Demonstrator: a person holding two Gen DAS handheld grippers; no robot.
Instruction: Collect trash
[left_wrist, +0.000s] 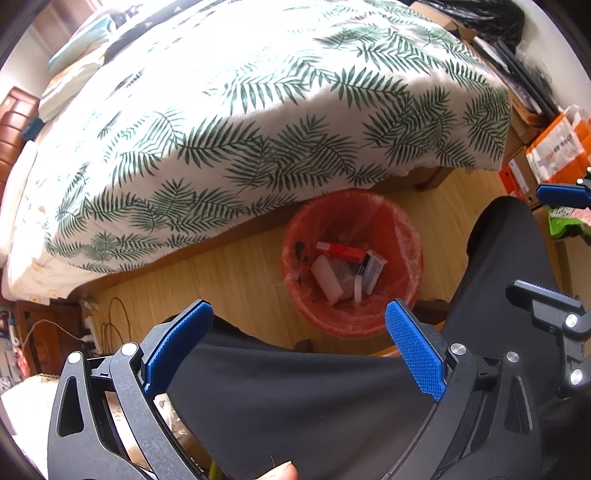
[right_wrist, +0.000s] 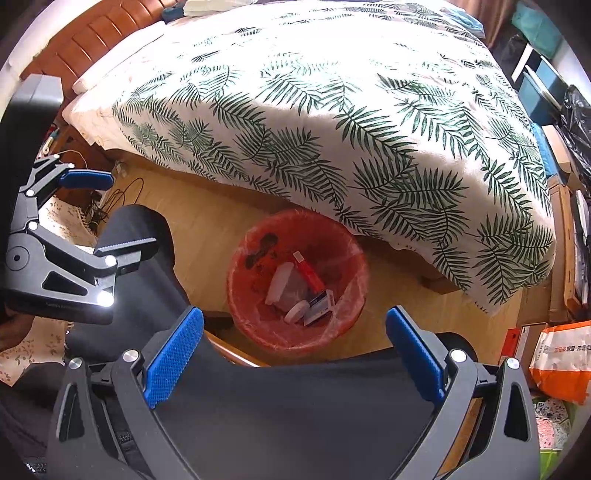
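Observation:
A red trash bin (left_wrist: 406, 258) with a clear liner stands on the wooden floor beside the bed; it also shows in the right wrist view (right_wrist: 240, 295). Inside lie a red box (left_wrist: 341, 251), a blue-and-white box (left_wrist: 373, 271), a white packet (left_wrist: 327, 278) and a small white roll (right_wrist: 296, 311). My left gripper (left_wrist: 299, 332) is open and empty, held above and in front of the bin, over dark-trousered legs. My right gripper (right_wrist: 293, 334) is open and empty too, just short of the bin. Each gripper shows at the edge of the other's view.
A bed with a fern-print cover (left_wrist: 258, 129) overhangs the bin's far side. Cables and a power strip (left_wrist: 92, 328) lie on the floor at left. Orange bags and boxes (right_wrist: 557, 358) stand at right. The person's legs (left_wrist: 295, 406) fill the foreground.

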